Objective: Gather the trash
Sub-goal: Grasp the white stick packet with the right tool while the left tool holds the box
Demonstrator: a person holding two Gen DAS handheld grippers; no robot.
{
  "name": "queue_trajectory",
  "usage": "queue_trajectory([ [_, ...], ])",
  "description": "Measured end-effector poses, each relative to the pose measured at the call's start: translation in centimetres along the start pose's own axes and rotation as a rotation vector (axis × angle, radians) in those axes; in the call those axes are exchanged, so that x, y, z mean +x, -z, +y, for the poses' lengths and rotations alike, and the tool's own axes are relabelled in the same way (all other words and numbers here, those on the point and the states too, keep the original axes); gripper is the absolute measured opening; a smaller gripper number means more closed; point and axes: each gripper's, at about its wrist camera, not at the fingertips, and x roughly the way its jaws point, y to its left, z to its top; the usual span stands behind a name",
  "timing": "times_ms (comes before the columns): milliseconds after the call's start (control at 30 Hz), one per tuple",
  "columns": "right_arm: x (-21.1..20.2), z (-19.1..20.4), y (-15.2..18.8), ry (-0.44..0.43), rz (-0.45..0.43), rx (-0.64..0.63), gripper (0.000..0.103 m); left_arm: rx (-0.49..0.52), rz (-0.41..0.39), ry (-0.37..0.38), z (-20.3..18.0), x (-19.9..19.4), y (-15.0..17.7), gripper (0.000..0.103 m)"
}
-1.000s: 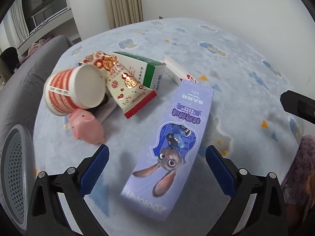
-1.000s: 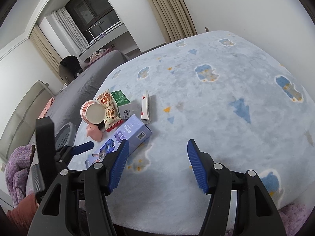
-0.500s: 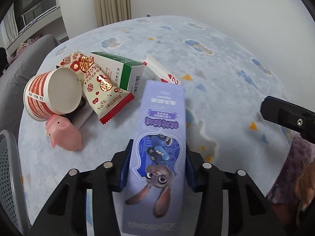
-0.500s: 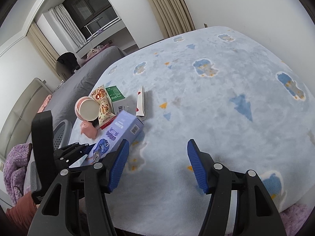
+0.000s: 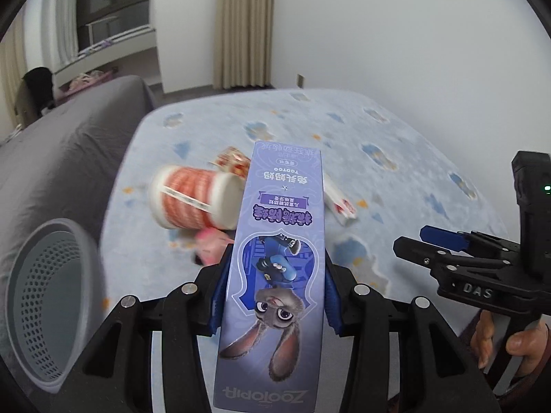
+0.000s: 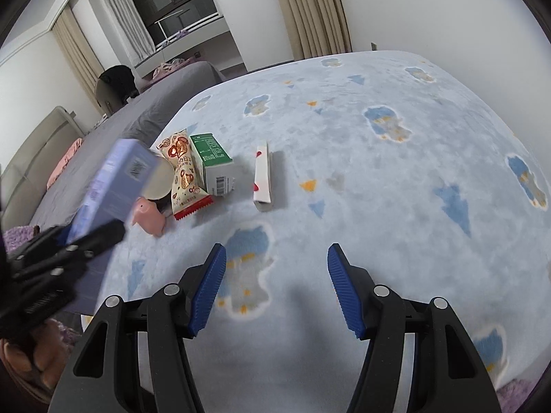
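My left gripper (image 5: 275, 268) is shut on a long purple cartoon-rabbit box (image 5: 282, 241) and holds it in the air above the blue blanket (image 6: 378, 172). Behind the box lie a red-and-white paper cup (image 5: 193, 199) on its side, a pink pig toy (image 6: 148, 215), a red-patterned snack packet (image 6: 182, 175), a green-and-white carton (image 6: 211, 158) and a slim white box with red hearts (image 6: 262, 172). My right gripper (image 6: 275, 275) hovers open over bare blanket, nearer to me than the slim box, nothing between its fingers.
A grey perforated bin (image 5: 44, 303) stands at the lower left beside the blanket's edge. A grey bed (image 5: 69, 137) runs along the left. A person's hand (image 5: 499, 340) grips the right tool's handle. White walls and curtains lie beyond.
My left gripper's jaws closed on the purple box and lifted it off the blanket. The right gripper has shifted closer to the pile of litter, still open.
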Motion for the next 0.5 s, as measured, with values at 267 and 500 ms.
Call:
queue_trajectory([
  [267, 5.4, 2.1, -2.9, 0.105, 0.055, -0.09, 0.059, -0.093, -0.033, -0.178, 5.7, -0.9, 0.2, 0.044],
  [500, 9.0, 2.8, -4.4, 0.216, 0.092, -0.128, 0.058, -0.159, -0.021, -0.247, 9.6, -1.2, 1.1, 0.044],
])
